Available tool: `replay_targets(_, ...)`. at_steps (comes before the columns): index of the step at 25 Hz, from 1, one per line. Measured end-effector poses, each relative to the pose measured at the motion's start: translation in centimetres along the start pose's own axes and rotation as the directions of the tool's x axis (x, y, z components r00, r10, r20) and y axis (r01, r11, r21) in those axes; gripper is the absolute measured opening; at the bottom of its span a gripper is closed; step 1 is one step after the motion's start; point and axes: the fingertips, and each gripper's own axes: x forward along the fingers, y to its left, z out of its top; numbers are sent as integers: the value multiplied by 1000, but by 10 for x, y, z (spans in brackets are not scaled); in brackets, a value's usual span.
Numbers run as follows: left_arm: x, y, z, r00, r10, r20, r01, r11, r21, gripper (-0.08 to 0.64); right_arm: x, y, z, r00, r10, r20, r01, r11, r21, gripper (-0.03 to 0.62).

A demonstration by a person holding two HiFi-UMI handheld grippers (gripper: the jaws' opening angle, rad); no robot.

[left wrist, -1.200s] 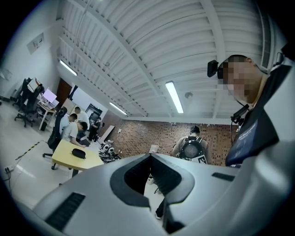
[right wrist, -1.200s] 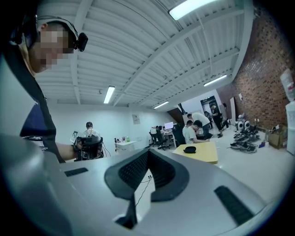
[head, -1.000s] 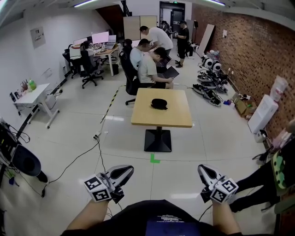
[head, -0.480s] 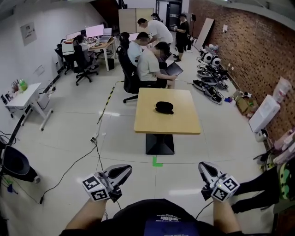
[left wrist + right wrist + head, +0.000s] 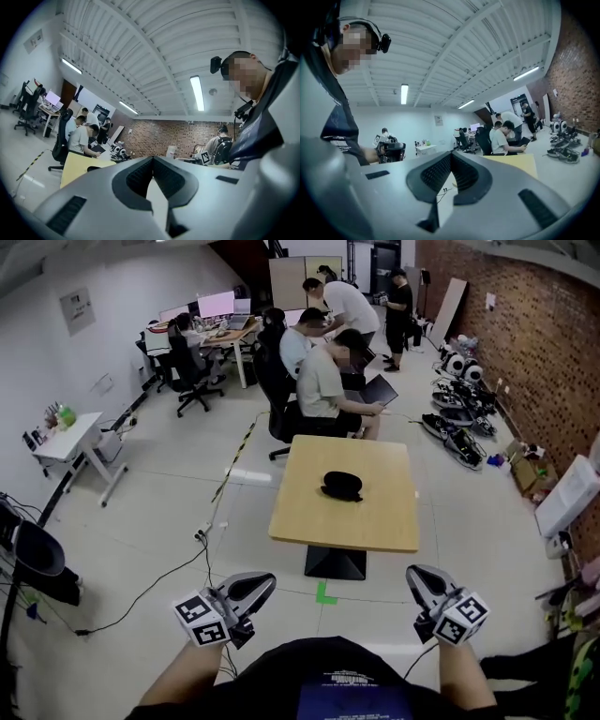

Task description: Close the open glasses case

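both arms stuck out front, left tool [image 5: 251, 589] and right tool [image 5: 421, 581] held level, jaws pressed together, nothing in either

This is an open-plan office that doubles as a robotics lab — desks [image 5: 230, 334] with lit monitors [image 5: 216, 304] and rolling office chairs [image 5: 192, 381] fill the far end. People [image 5: 319, 381] sit over a laptop [image 5: 380, 390]. White robot hardware [image 5: 464, 442] lies along the brick wall [image 5: 544, 343]. Cables [image 5: 169, 576] trail across the pale tiled floor [image 5: 141, 512] — strip lights [image 5: 197, 93] hang from a ribbed ceiling [image 5: 140, 56].
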Motion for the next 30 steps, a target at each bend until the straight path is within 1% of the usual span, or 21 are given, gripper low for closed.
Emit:
replay_targets(3, 41, 11, 7, 1000, 30, 7, -30, 999, 19, 5, 13, -42, 17, 999, 53, 4, -53, 998, -24, -14)
replay_targets(6, 76, 25, 9, 999, 48, 4, -48, 999, 21, 5, 30, -80, 26, 997, 81, 11, -81, 997, -19, -14)
replay_targets(9, 102, 41, 6, 998, 50, -34, -49, 998, 30, 5, 45, -109, 24, 996, 87, 0, -87, 996, -3, -14)
replay_targets(12, 123, 70, 10, 999, 39, -37, -39, 999, 15, 5, 65, -133, 22, 997, 74, -10, -74, 997, 5, -14)
replay_targets(14, 138, 93, 13, 999, 11, -42, -11, 1000, 4, 5, 83, -146, 23, 998, 57, -23, -57, 998, 7, -14)
replay_targets(17, 157, 134, 18, 997, -55, -53, 56, 998, 7, 5, 115, -160, 24, 999, 19, -33, -19, 1000, -9, -14)
replay_targets(19, 169, 168, 25, 994, -101, -52, 102, 995, 9, 5, 143, -170, 29, 999, -15, -30, 15, 1000, -24, -14)
replay_targets(21, 182, 204, 31, 988, -143, -65, 143, 990, -7, 5, 173, -180, 34, 998, -55, -23, 54, 998, -23, -14)
replay_targets(23, 193, 236, 35, 976, -196, -95, 195, 981, -23, 5, 200, -186, 39, 996, -92, -20, 92, 996, -20, -14)
replay_targets(26, 209, 279, 40, 954, -265, -140, 266, 964, -17, 6, 235, -197, 49, 991, -136, -16, 135, 990, -28, -14)
replay_targets(28, 220, 302, 43, 943, -289, -166, 292, 956, -9, 5, 255, -206, 53, 988, -154, -11, 154, 988, -18, -13)
replay_targets(30, 231, 320, 43, 935, -298, -191, 302, 953, -8, 6, 269, -212, 53, 988, -153, -23, 152, 988, -15, -14)
